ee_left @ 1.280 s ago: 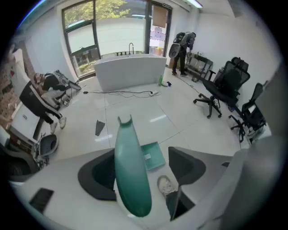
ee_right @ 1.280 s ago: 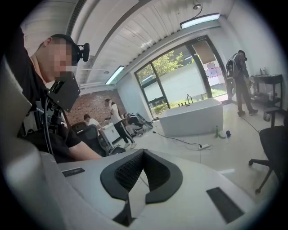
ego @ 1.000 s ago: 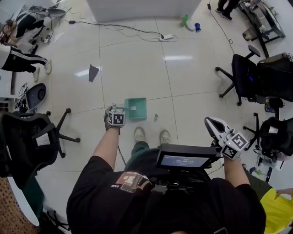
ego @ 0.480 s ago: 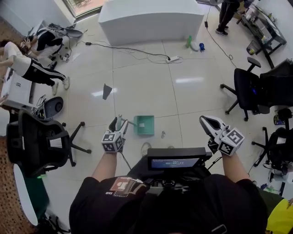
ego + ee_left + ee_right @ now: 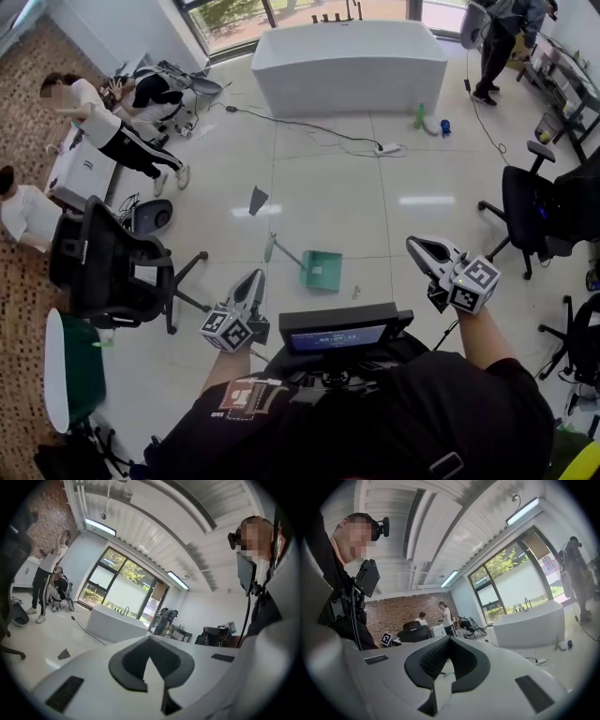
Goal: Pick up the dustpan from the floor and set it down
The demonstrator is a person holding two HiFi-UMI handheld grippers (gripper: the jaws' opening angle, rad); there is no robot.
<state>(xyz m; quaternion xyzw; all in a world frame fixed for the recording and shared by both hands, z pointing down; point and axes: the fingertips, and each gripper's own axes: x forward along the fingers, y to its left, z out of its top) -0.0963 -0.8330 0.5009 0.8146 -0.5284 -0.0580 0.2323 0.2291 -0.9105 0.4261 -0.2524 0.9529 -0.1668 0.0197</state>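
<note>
White tiled floor (image 5: 319,192) filled the middle; green dustpan (image 5: 324,270) lay on it at centre, apart from both grippers. Left gripper (image 5: 255,279) hung at its lower left, jaws together on nothing. Right gripper (image 5: 415,246) was at its right, jaws likewise closed. Black office chair (image 5: 112,272) stood at left, grey scrap (image 5: 256,199) and white tub (image 5: 349,66) above

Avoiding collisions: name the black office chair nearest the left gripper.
The black office chair at the head view's left, beside the left gripper; the other chairs stand right.
</note>
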